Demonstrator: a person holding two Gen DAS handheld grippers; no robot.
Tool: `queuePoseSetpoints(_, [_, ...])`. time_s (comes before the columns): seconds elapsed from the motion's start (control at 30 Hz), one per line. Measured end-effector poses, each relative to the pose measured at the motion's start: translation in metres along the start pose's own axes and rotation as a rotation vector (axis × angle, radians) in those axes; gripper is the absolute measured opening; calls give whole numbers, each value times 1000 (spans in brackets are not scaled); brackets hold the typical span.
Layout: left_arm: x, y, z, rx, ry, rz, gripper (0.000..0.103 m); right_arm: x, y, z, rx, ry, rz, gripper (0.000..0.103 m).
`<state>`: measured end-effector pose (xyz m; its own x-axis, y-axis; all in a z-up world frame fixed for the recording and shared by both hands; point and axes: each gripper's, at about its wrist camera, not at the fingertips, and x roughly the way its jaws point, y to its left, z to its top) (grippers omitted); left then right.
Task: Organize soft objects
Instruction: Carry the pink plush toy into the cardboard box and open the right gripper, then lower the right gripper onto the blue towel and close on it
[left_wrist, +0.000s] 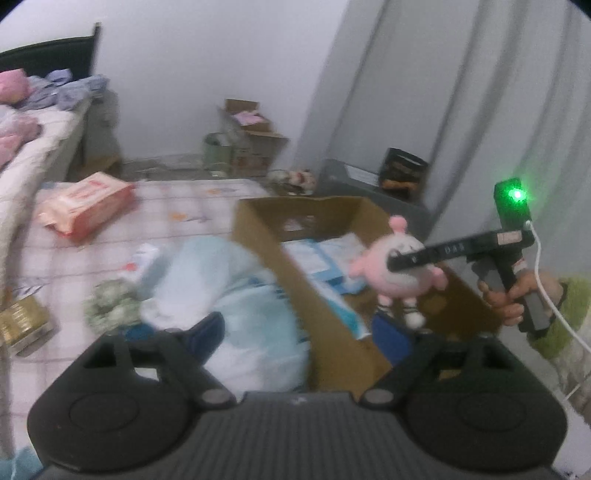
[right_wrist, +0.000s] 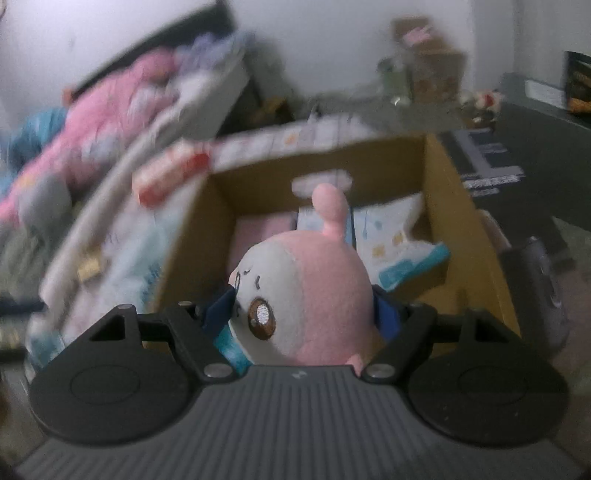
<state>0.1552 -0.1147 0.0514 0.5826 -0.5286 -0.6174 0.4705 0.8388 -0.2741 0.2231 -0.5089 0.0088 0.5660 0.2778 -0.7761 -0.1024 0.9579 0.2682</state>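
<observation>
My right gripper (right_wrist: 306, 314) is shut on a pink and white plush toy (right_wrist: 314, 291) and holds it above the near end of an open cardboard box (right_wrist: 476, 236). In the left wrist view the same toy (left_wrist: 400, 275) hangs from the right gripper (left_wrist: 397, 262) over the box (left_wrist: 295, 266). Light blue and white soft packs (left_wrist: 325, 258) lie inside the box. My left gripper (left_wrist: 306, 332) is open, its fingers wide apart, above a pale blue soft bundle (left_wrist: 236, 295) that lies on the mat beside the box's left wall.
A checked mat (left_wrist: 184, 210) holds a red and white pack (left_wrist: 88, 206), a green patterned cloth (left_wrist: 110, 306) and a gold box (left_wrist: 22, 325). A bed with clothes (left_wrist: 22, 122) is at left. Cartons (left_wrist: 251, 136) stand by the far wall. A grey cabinet (left_wrist: 369, 184) stands behind the box.
</observation>
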Motion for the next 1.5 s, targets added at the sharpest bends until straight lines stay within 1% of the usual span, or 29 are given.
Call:
queuePoseSetpoints(0.07, [-6,8,-3,-20,1,22,89,27,2,6,-31,62,36,78])
queuePoseSetpoints(0.13, [-8,15,-6,-43,3,44,89,52,6,9,-44,103,47,79])
queuePoseSetpoints(0.2, [-8,20,-9,-59,9,53,89,70,11,9,-49,138,32,81])
queuePoseSetpoints(0.23, [-10,22,-11,-64,12,54,89,78,10,9,-50,145,6,82])
queuePoseSetpoints(0.3, [-10,24,-15,-69,17,58,89,80,5,6,-51,152,-24,83])
queuePoseSetpoints(0.4, [-11,26,-21,-74,22,60,90,80,4,4,-41,140,-77,84])
queuePoseSetpoints(0.53, [-12,30,-28,-76,26,63,90,79,1,1,3,106,-147,84])
queuePoseSetpoints(0.63, [-16,33,-31,-80,20,66,91,77,-1,2,53,73,-145,84])
queuePoseSetpoints(0.73, [-21,36,-35,-88,13,70,92,80,0,3,58,58,-149,82])
queuePoseSetpoints(0.8, [-23,38,-39,-94,12,77,92,82,-1,4,64,51,-151,68])
queuePoseSetpoints(0.9, [-29,42,-44,-101,12,83,92,83,-10,4,143,46,-56,67])
queuePoseSetpoints(1.0, [-35,47,-51,-103,14,88,92,86,-14,3,168,30,-62,69])
queuePoseSetpoints(1.07, [-41,49,-55,-102,9,97,92,84,-16,4,205,30,-76,73])
queuePoseSetpoints(1.13, [-50,52,-58,-101,-8,103,93,75,-15,4,230,5,-85,76])
queuePoseSetpoints(1.17, [-55,54,-60,-102,-18,103,93,69,-13,5,237,-13,-87,82])
queuePoseSetpoints(1.2, [-60,56,-62,-104,-28,103,94,61,-11,5,242,-32,-89,85])
queuePoseSetpoints(1.27, [-69,59,-66,-106,-41,102,96,46,-5,5,248,-66,-92,85])
queuePoseSetpoints(1.33, [-79,62,-71,-109,-43,108,96,26,6,4,243,-112,-93,85])
queuePoseSetpoints(1.4, [-88,67,-77,-119,-38,119,96,5,23,1,221,-162,-92,85])
queuePoseSetpoints(1.43, [-93,69,-81,-125,-35,124,96,-7,33,-1,205,-190,-79,85])
queuePoseSetpoints(1.5, [-104,74,-88,-138,-36,135,96,-26,58,-6,174,-236,-13,85])
